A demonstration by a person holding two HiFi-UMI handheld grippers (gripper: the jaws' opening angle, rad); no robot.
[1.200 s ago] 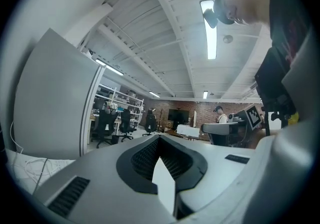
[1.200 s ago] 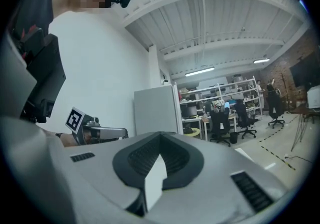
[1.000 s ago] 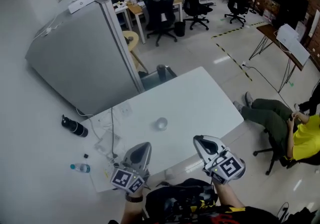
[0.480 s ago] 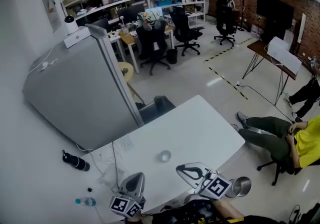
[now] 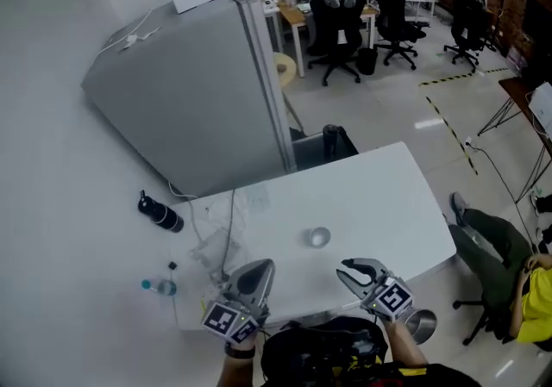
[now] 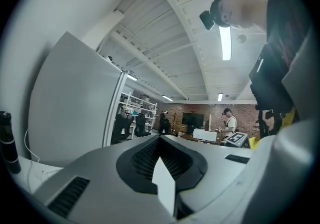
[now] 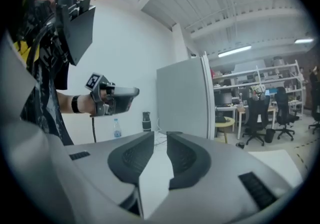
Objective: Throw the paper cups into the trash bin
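A single small paper cup (image 5: pixel 318 237) stands upright near the middle of the white table (image 5: pixel 379 196). A round metal trash bin (image 5: pixel 421 326) sits on the floor off the table's near right corner. My left gripper (image 5: pixel 255 277) (image 6: pixel 160 140) hovers at the near table edge, left of the cup, with its jaws shut and empty. My right gripper (image 5: pixel 360 274) (image 7: pixel 160 135) is at the near edge, right of the cup and just left of the bin. Its jaws have just been opening and stand a narrow gap apart, with nothing between them.
A tall grey partition (image 5: pixel 198 84) stands behind the table's far left. A cable and papers (image 5: pixel 226 234) lie on the table's left end. A black bottle (image 5: pixel 160 213) and a water bottle (image 5: pixel 159 288) lie on the floor. A seated person (image 5: pixel 509 282) is at the right.
The right gripper has sunk toward the near table edge and its jaws have parted slightly. The head view has swung, bringing the trash bin into sight. The cup has not moved.
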